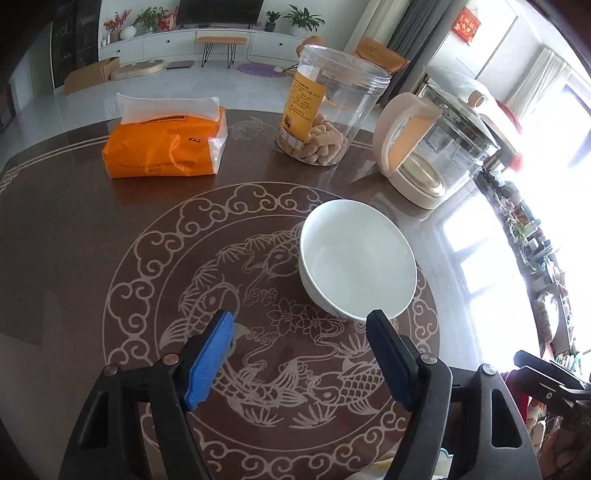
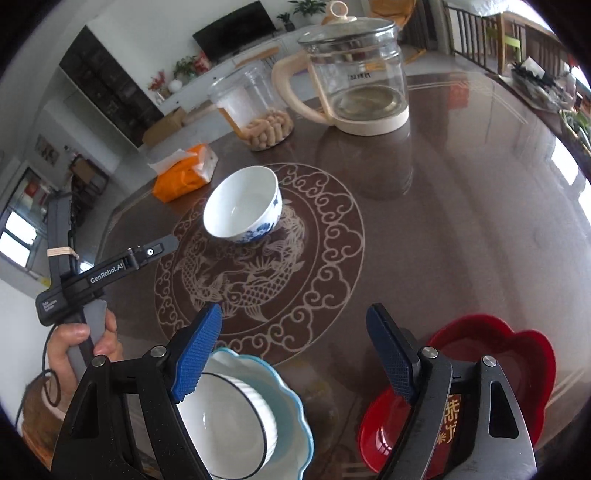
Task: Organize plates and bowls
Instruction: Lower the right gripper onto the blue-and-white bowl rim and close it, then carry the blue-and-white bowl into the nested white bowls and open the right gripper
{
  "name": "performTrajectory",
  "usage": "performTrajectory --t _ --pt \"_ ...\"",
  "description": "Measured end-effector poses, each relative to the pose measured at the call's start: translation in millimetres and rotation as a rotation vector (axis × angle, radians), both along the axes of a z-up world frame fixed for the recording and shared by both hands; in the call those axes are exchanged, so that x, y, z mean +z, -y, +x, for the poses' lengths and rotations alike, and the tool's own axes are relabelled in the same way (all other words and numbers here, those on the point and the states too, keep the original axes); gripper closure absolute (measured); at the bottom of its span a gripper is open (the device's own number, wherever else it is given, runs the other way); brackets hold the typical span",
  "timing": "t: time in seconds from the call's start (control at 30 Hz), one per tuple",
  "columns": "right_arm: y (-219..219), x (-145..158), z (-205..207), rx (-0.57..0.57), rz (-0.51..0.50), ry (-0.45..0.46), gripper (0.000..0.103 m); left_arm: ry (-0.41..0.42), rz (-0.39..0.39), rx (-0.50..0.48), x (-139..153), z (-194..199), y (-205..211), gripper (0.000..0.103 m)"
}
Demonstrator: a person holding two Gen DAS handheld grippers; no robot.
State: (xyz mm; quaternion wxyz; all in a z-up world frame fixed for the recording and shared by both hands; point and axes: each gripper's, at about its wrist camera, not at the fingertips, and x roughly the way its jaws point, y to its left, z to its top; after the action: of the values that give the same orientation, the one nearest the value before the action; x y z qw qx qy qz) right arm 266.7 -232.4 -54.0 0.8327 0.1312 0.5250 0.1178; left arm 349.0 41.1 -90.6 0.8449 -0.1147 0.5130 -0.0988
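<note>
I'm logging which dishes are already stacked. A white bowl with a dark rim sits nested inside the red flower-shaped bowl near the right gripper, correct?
Not quite. The white bowl with the dark rim is nested in the light blue scalloped bowl, not in the red flower-shaped bowl, which stands apart to the right. The right wrist view shows this, just below the right gripper.

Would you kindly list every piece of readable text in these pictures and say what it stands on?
"GenRobot.AI": on the left gripper, along its black body.
Orange tissue pack: dark print, too blurred to read.
Snack jar: yellow label, too small to read.
Kettle: small dark mark, unreadable.
Red plate: gold characters, partly hidden.
Red wall hanging: blurred.
</note>
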Motion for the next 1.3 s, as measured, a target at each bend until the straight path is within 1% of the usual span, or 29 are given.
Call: performTrajectory --t 0.1,0.2,0.3,0.37,0.4,0.43,0.47,0.5,0.53,0.57,0.6,0.67,0.7,0.73,0.77,0.8,0.87,0.9,1.0,1.17,1.3 --pt "2.3 -8.6 37.1 -0.012 -0.028 -0.035 0.021 -0.016 -0.002 0.014 -7.9 15.9 7.4 0.030" --pt "-9.6 -18.9 67.7 0.018 -0.012 -0.071 0.021 -0.022 0.008 0.032 -11.0 28.0 10.5 0.036" --pt "-28.8 -26.4 91.5 0.053 -0.014 -0.079 0.023 -0.035 0.033 0.046 -15.3 37.3 12.7 0.043" --pt "-43.7 -32.6 103.9 0.078 -0.037 -0.077 0.032 -0.044 0.042 0.044 -19.9 44.3 13.4 0.051" --pt "-49.9 -36.8 109.8 0.089 -0.044 -0.083 0.042 -0.048 0.043 0.042 -21.7 46.6 14.1 0.054" --pt "-54.7 -41.4 115.5 0.095 -0.048 -0.092 0.050 -0.051 0.046 0.042 -23.5 48.3 14.6 0.058" --pt "-58.7 -46.2 121.6 0.099 -0.053 -0.102 0.053 -0.053 0.050 0.040 -25.1 49.6 15.1 0.063" --pt "-62.1 -50.8 126.6 0.104 -0.054 -0.110 0.054 -0.055 0.050 0.037 -26.7 51.1 15.8 0.066" --pt "-64.6 -54.3 130.7 0.109 -0.059 -0.114 0.054 -0.056 0.051 0.033 -28.1 51.9 16.0 0.071" --pt "-66.6 -57.7 134.1 0.115 -0.065 -0.117 0.054 -0.055 0.052 0.028 -29.3 52.4 16.3 0.079" --pt "-68.1 -60.8 137.0 0.122 -0.070 -0.119 0.054 -0.054 0.053 0.021 -30.7 53.4 17.0 0.083" --pt "-70.5 -65.9 141.3 0.141 -0.079 -0.122 0.058 -0.044 0.040 0.000 -32.1 54.3 18.5 0.092" --pt "-71.3 -66.5 142.4 0.154 -0.066 -0.118 0.065 -0.035 0.042 -0.008 -31.7 53.9 20.1 0.093" --pt "-73.5 -66.1 142.4 0.172 -0.049 -0.114 0.077 -0.023 0.053 -0.015 -31.0 53.4 22.1 0.093" --pt "-76.7 -64.9 141.7 0.189 -0.039 -0.113 0.084 -0.016 0.061 -0.027 -30.3 52.4 24.5 0.094" --pt "-80.2 -63.2 139.6 0.193 -0.074 -0.108 0.086 -0.015 0.066 -0.036 -29.9 50.5 26.2 0.094" --pt "-85.1 -60.5 133.1 0.209 -0.130 -0.093 0.087 -0.013 0.057 -0.041 -25.9 42.5 27.0 0.094" --pt "-83.3 -59.0 129.0 0.213 -0.128 -0.093 0.087 -0.008 0.047 -0.049 -23.0 36.9 27.3 0.094" --pt "-70.7 -50.4 112.7 0.209 -0.082 -0.090 0.087 -0.001 0.016 -0.075 -12.8 17.7 31.0 0.094" --pt "-49.2 -32.3 84.7 0.173 -0.057 -0.077 0.087 0.021 0.013 -0.109 6.5 -7.6 52.0 0.094" --pt "-33.4 -9.4 58.1 0.145 -0.038 -0.044 0.087 0.064 -0.001 -0.144 35.6 -33.0 65.4 0.094"
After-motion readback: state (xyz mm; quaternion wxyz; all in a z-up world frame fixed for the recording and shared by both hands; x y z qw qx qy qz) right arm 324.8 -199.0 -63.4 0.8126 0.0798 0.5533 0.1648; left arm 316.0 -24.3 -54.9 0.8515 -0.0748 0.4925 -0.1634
